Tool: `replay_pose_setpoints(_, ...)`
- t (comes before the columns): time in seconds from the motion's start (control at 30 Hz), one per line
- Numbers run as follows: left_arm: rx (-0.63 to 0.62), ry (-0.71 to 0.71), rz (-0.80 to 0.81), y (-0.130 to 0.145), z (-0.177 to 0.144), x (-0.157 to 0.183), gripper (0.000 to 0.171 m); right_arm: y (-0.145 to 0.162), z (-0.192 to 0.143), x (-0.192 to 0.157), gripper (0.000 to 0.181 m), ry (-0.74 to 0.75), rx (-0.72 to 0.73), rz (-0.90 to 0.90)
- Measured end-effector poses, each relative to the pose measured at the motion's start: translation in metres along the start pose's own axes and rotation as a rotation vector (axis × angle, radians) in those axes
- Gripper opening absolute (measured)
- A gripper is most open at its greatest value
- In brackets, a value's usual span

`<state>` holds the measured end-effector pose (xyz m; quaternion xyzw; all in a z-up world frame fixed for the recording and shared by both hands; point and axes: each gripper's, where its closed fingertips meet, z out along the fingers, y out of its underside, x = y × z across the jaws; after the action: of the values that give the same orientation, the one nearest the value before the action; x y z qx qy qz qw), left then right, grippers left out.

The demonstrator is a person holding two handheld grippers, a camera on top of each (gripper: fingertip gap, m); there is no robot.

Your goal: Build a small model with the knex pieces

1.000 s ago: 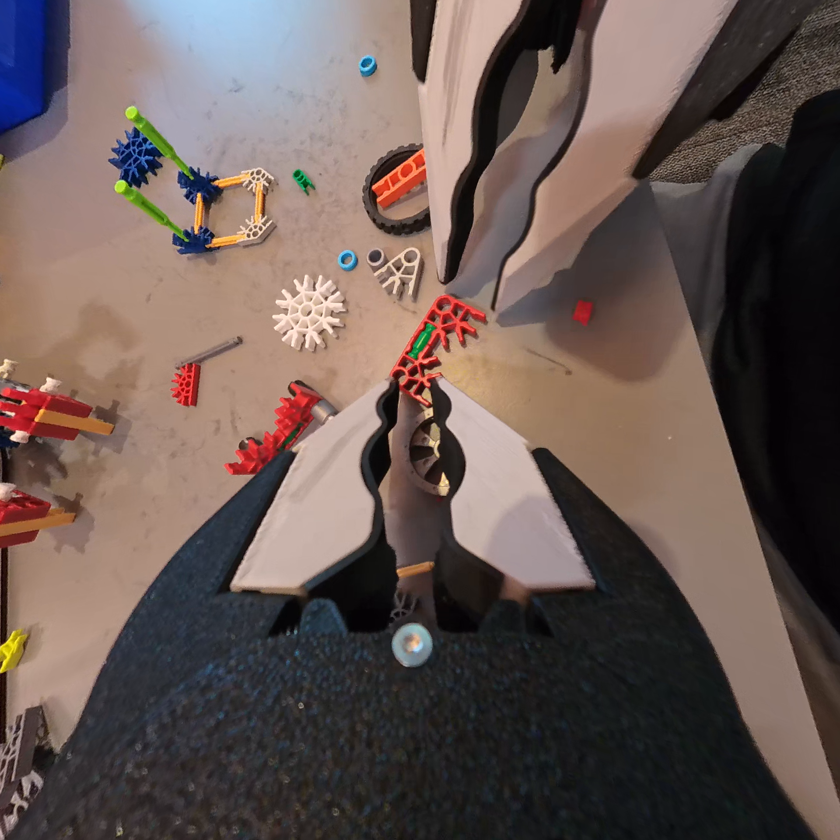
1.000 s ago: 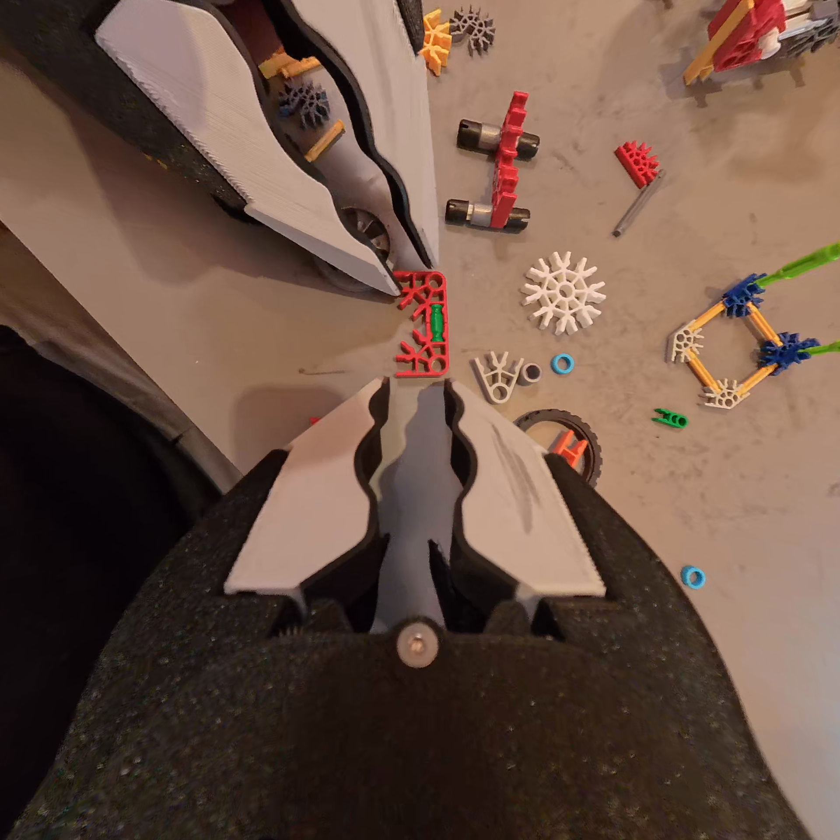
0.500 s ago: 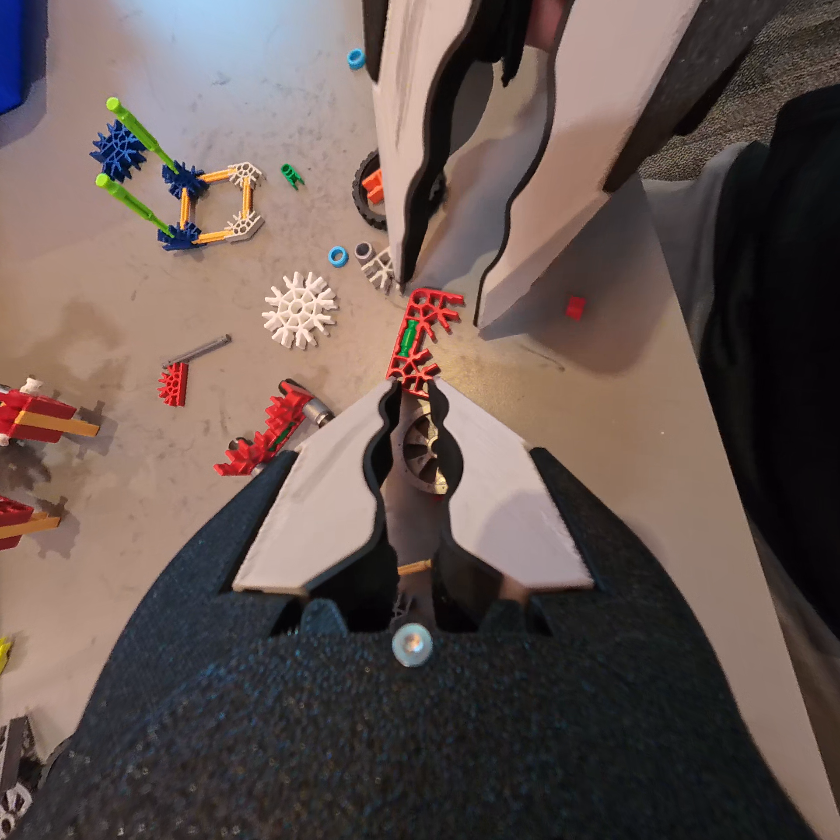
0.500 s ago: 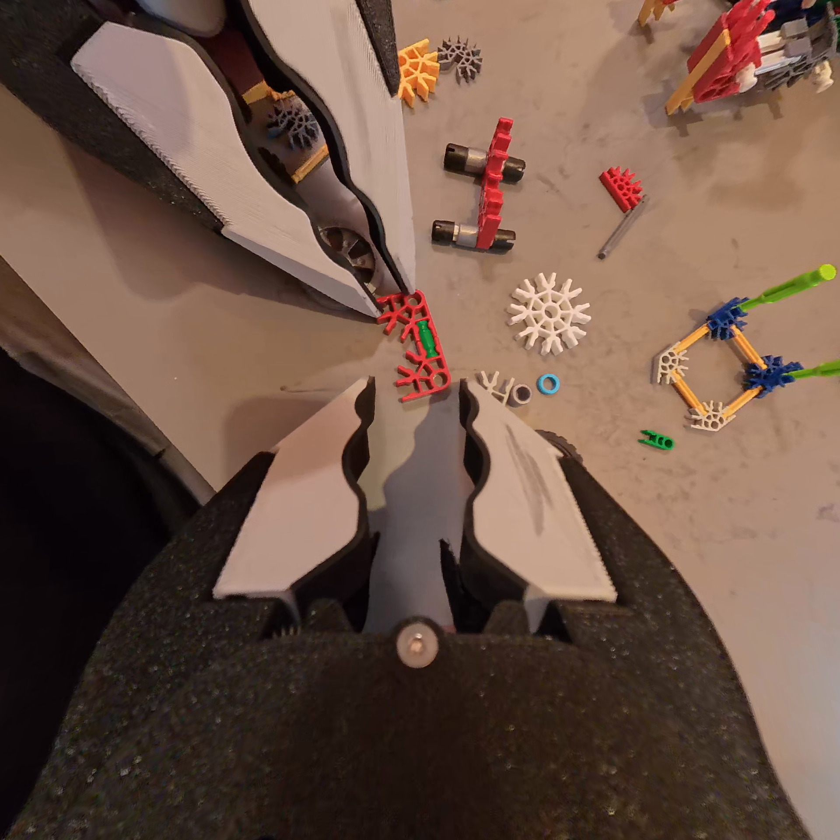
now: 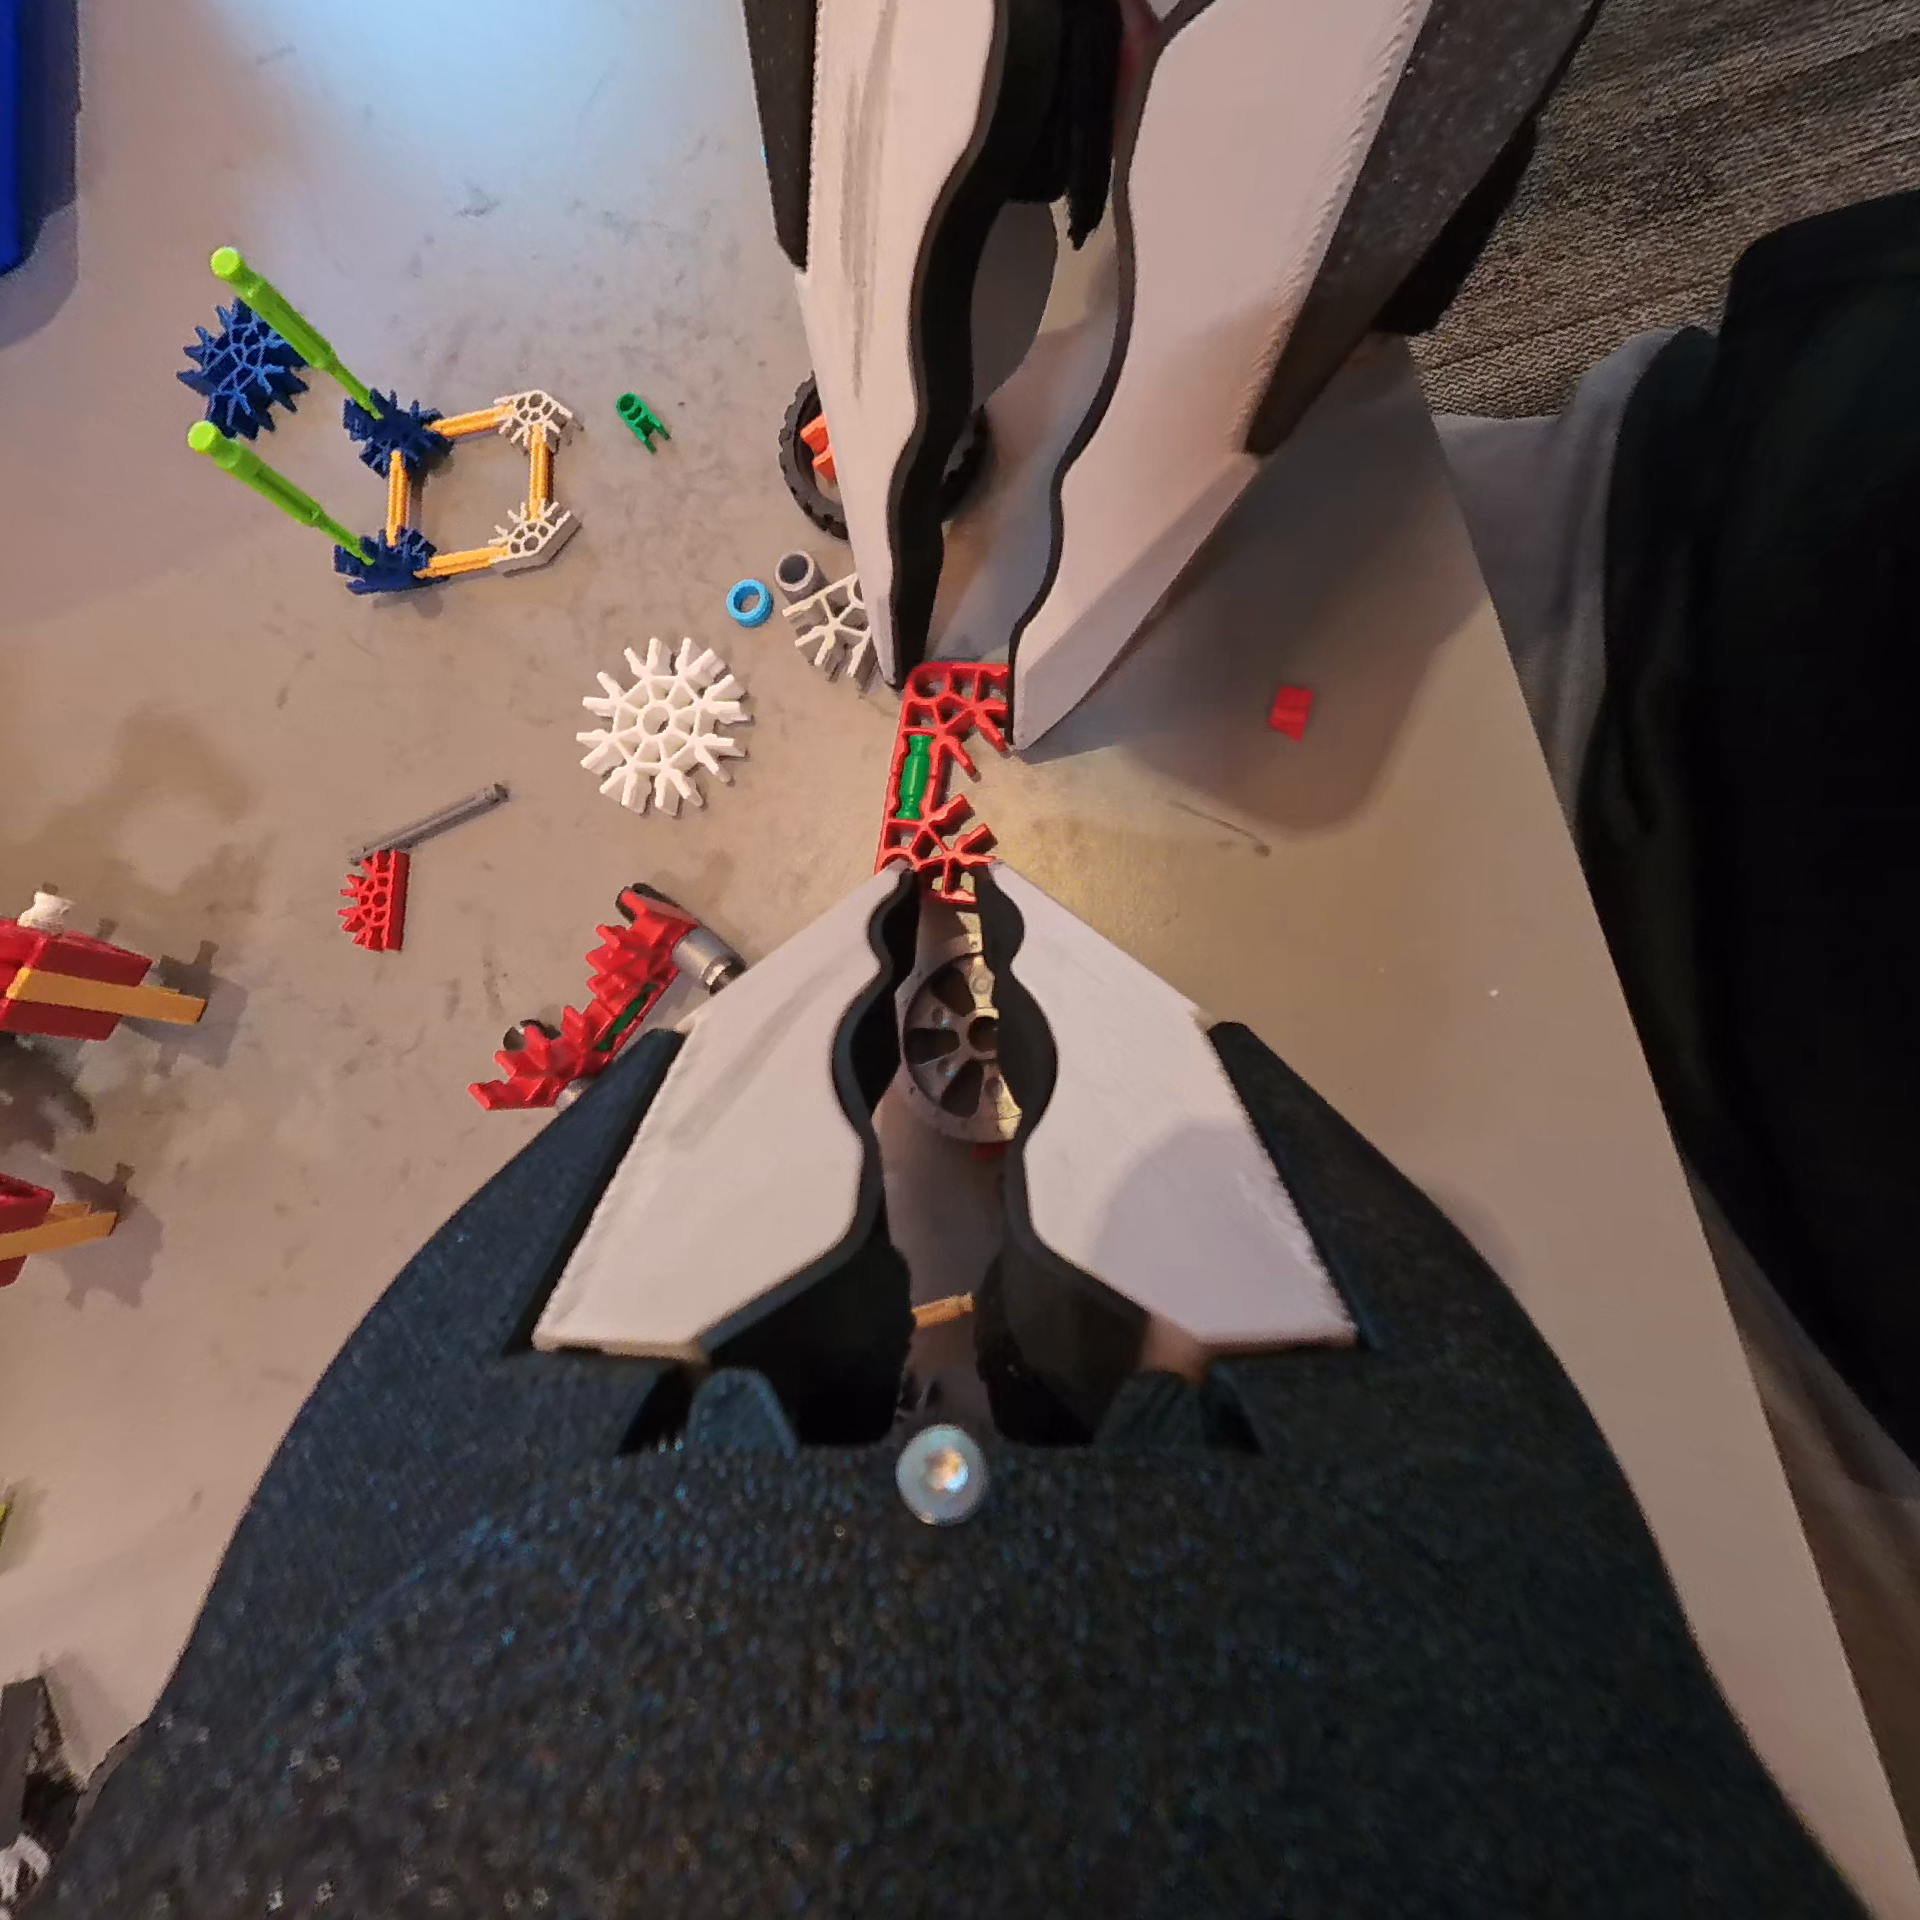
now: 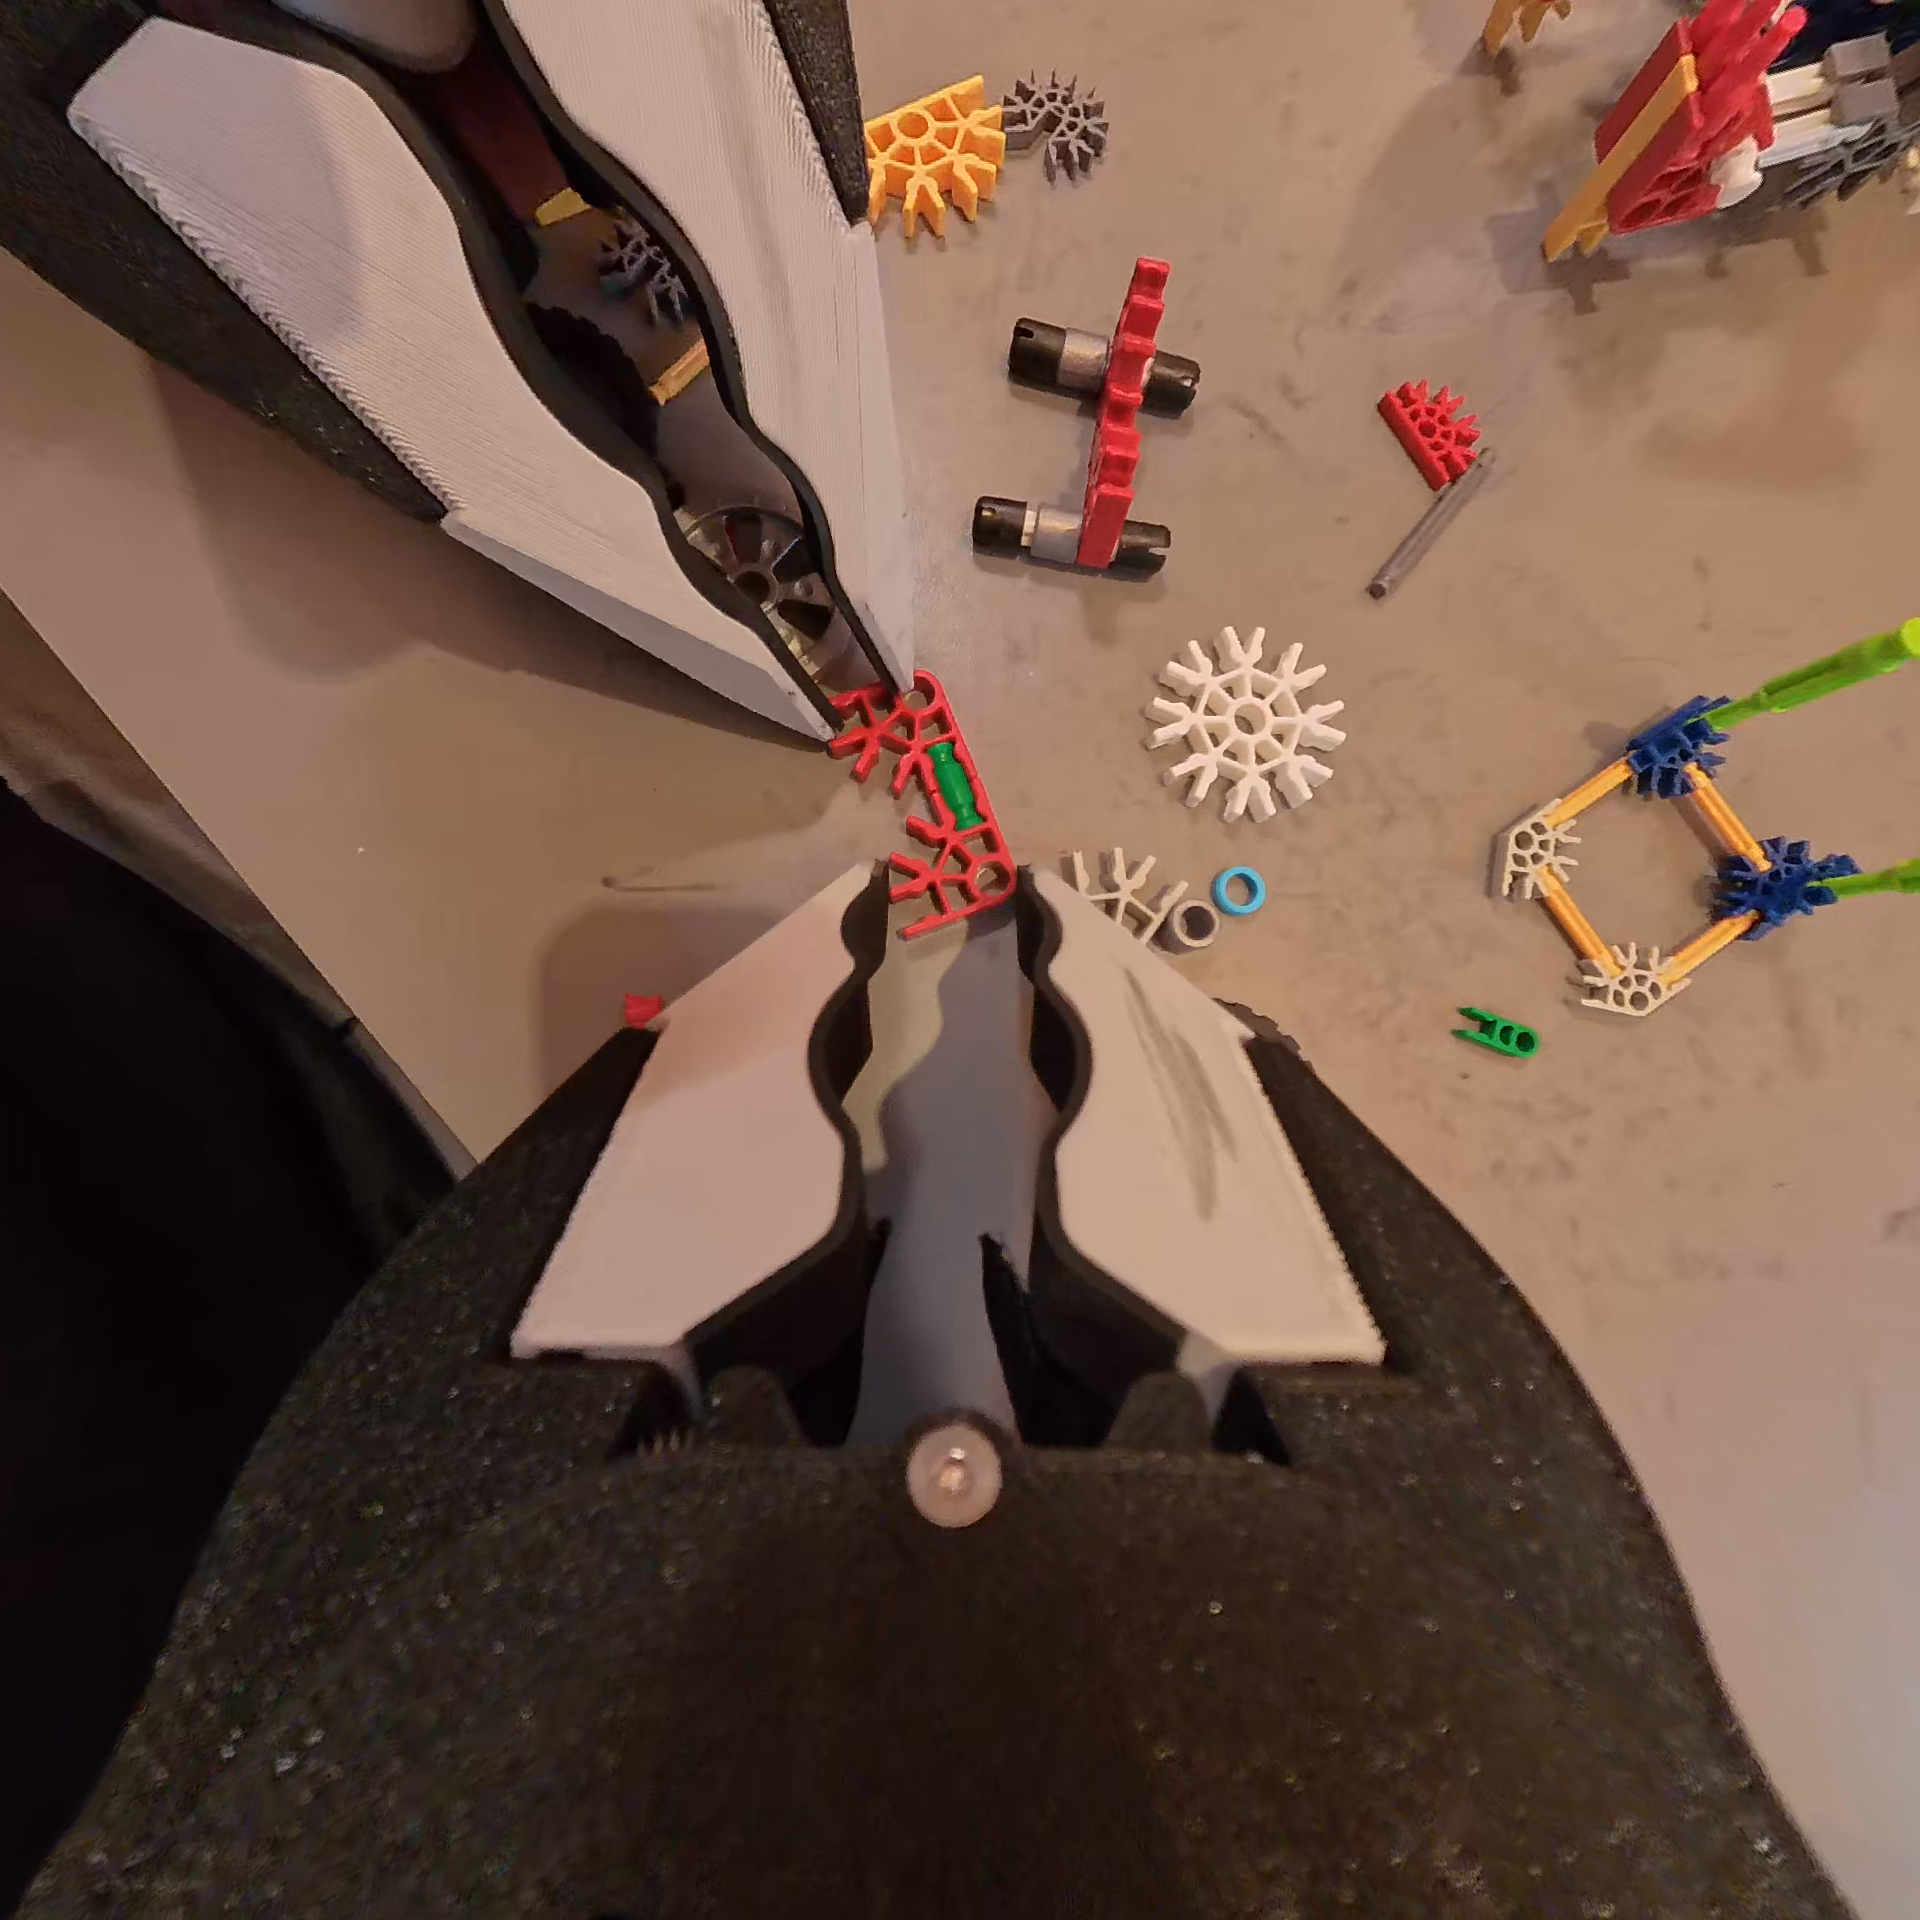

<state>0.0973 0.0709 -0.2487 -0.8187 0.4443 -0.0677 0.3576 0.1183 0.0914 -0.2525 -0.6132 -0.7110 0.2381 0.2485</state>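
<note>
While the left gripper (image 5: 943, 896) pinches the red connector pair (image 5: 935, 779) mid-frame, the spread right gripper (image 6: 951, 883) could knock it askew.

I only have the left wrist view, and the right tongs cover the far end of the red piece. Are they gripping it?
Observer: No. In the right wrist view the right tongs stand open, with the red piece's corner between their tips.
Operator: Anything deeper between them?
Observer: Nothing. Only bare table shows there.
Operator: What sits behind the wheel in the left tongs?
Observer: Behind the wheel, deeper in the left tongs, sits a dark grey connector.
</note>
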Motion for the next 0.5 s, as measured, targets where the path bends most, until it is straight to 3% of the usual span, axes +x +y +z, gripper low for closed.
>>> replay_pose_setpoints(0.5,0.032,-0.029,-0.002,-0.0055,-0.0060,-0.0070,0.016,-0.0040,-0.0061,0.0002,0.024,0.003,0.032,-0.003)
